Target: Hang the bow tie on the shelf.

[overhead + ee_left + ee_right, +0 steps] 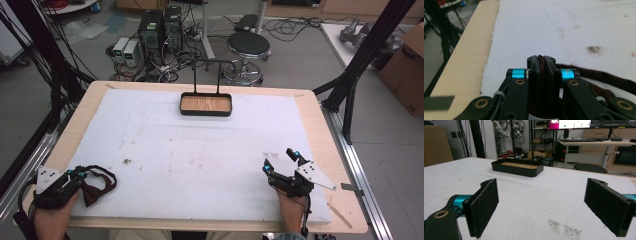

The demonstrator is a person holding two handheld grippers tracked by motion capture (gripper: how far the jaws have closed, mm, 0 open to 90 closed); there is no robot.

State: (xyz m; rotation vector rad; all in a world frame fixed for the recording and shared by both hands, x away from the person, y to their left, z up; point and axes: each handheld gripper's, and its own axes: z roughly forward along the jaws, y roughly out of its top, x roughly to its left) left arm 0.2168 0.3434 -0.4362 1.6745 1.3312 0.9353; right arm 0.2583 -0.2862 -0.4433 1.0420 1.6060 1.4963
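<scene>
A dark brown strap with a loop [97,184] lies at the near left corner of the white mat [200,150]. My left gripper [79,174] is shut on it; in the left gripper view the brown fabric [541,72] sits pinched between the two jaws, and the rest of the strap [604,77] trails off to the right. My right gripper [280,161] rests at the near right of the mat, open, with nothing between its pads [485,205]. A black tray with a wooden floor and a tall wire handle [206,104] stands at the far middle of the mat.
The tray rim [517,169] lies ahead of the right gripper. The mat covers a wooden table [320,130]. A thin wooden stick [341,213] lies on the table's near right corner. Beyond the table stand a stool [248,46] and computer boxes [159,29].
</scene>
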